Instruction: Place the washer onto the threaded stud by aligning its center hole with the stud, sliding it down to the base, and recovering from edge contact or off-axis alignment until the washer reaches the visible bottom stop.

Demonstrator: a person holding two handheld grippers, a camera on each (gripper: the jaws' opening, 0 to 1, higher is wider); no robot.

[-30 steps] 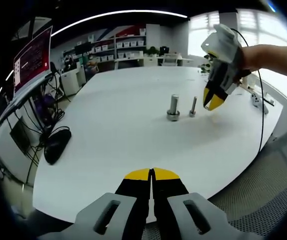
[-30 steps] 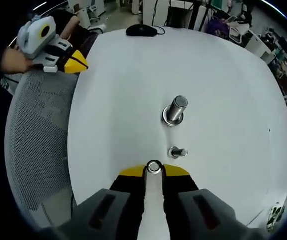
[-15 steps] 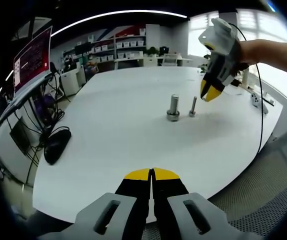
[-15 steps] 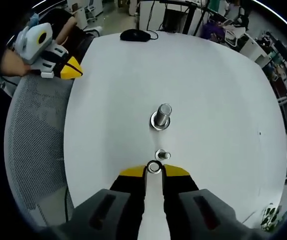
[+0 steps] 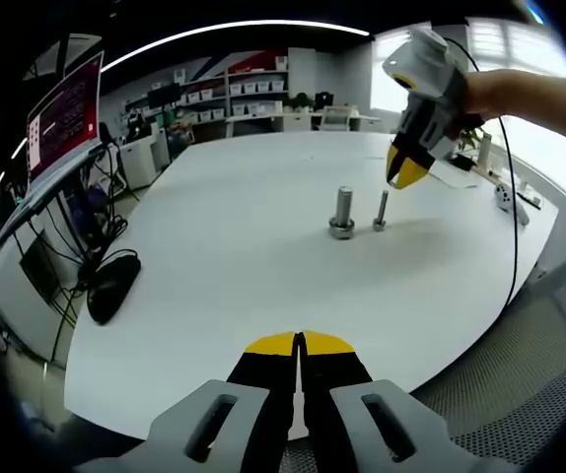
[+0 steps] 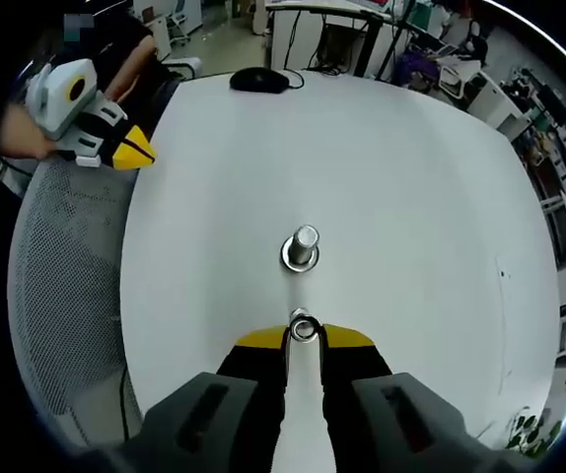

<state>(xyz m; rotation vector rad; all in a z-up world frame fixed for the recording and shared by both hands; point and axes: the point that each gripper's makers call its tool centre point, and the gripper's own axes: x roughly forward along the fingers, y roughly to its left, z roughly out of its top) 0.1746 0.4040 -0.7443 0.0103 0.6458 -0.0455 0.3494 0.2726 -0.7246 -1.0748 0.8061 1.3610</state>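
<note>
Steel washer (image 6: pixel 304 328) pinched in right tool (image 6: pixel 304 335) tips, directly above thin stud (image 5: pixel 381 211), left tool (image 5: pixel 301 344) closed, empty.

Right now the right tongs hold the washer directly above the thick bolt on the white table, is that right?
Not quite. In the right gripper view the right tongs hold the washer above the thin stud, not the thick bolt, which stands farther out on the white table.

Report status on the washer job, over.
Right gripper shut on washer, above the thin stud, not yet threaded. Left gripper shut, idle at table edge. Thick bolt stands beside; path looks open.
</note>
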